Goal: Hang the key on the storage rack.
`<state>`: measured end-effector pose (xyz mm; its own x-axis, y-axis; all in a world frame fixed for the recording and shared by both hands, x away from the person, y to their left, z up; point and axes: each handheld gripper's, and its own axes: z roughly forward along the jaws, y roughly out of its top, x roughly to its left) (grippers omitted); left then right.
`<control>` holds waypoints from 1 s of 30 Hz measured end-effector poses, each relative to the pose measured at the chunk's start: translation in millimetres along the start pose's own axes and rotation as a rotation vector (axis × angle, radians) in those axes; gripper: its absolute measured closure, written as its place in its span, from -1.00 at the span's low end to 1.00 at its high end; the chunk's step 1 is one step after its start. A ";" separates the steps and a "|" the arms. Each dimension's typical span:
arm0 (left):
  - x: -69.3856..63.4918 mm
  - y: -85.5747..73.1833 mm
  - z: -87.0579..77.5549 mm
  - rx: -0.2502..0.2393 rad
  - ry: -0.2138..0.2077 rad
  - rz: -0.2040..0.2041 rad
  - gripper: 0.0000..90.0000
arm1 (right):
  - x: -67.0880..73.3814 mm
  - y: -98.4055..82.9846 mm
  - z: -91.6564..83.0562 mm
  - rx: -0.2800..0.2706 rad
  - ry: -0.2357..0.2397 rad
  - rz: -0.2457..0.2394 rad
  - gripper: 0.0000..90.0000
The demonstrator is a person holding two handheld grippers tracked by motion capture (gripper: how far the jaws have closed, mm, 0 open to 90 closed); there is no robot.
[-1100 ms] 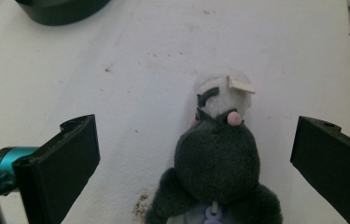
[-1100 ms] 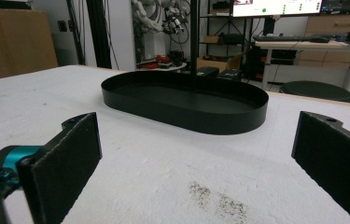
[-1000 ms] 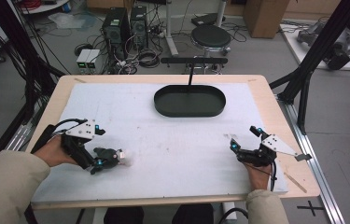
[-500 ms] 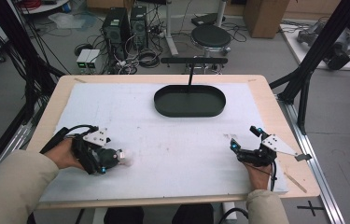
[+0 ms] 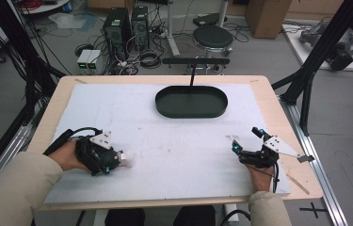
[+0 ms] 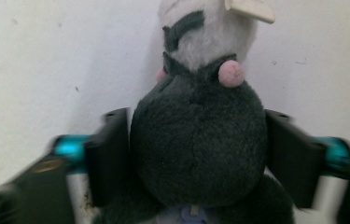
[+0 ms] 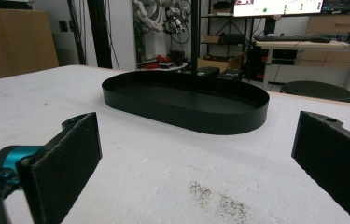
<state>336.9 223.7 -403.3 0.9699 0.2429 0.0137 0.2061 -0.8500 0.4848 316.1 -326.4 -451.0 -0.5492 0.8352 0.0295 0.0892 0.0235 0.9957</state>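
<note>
Left gripper [image 6: 196, 154] squeezing plush [image 6: 198, 140] midbody near table's front-left corner; soft, light, likely compressing. Right gripper [image 7: 196, 158] idling, jaws wide.

the left gripper [image 5: 113, 162] sits low at the near left of the table [image 5: 277, 110], on the white sheet [image 5: 174, 155]. a plush toy [image 6: 198, 135] lies between its jaws, one jaw against each side, its head pointing ahead of them. the right gripper [image 5: 245, 141] rests at the near right, jaws spread wide. ahead of it, toward the far edge, stands the oval tray [image 7: 186, 105]; a smudge [image 7: 217, 198] lies on the sheet just ahead of its jaws.
</note>
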 end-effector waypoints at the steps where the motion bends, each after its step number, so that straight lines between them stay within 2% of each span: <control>1: 0.4 0.1 -0.6 0.000 0.001 -0.001 -0.18 | -0.2 0.0 -0.1 0.000 0.000 0.008 -0.99; 6: -1.0 -0.5 -2.1 -0.009 0.012 0.016 -0.04 | 0.0 0.0 0.0 0.001 0.001 0.001 -0.99; 14: -0.3 -2.5 -3.8 -0.038 0.043 0.031 0.02 | -0.2 0.0 0.0 0.000 0.002 0.007 -0.99; 19: -1.2 1.8 -11.1 -0.104 0.058 0.027 0.05 | -1.2 0.2 -0.1 -0.003 0.005 0.006 -0.99; 21: -1.0 6.1 -16.9 -0.113 0.059 0.028 0.05 | -0.6 0.3 0.2 -0.003 0.009 0.002 -0.99; 22: -1.3 8.5 -20.0 -0.125 0.064 0.038 0.06 | 1.7 1.2 1.4 0.019 0.015 -0.013 -0.99; 24: -1.0 17.4 -31.4 -0.151 0.070 0.059 0.06 | 1.7 3.2 4.5 0.058 0.046 0.005 -0.99; 25: -1.0 17.4 -31.4 -0.151 0.070 0.059 0.06 | 1.7 5.0 5.8 0.074 0.057 0.015 -0.99; 27: 0.1 22.8 -37.2 -0.171 0.075 0.058 0.06 | 1.5 6.9 6.8 0.073 0.070 0.012 -0.99; 28: 0.9 25.4 -39.8 -0.176 0.080 0.059 0.06 | 2.0 12.7 7.7 0.077 0.098 0.021 -0.99; 30: 2.6 30.6 -43.6 -0.192 0.088 0.063 0.06 | 2.0 16.3 8.5 0.079 0.108 0.020 -0.99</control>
<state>340.1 218.7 -350.2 0.9634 0.2391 0.1210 0.1091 -0.7622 0.6381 323.5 -319.6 -435.5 -0.6326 0.7720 0.0623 0.1636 0.0545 0.9850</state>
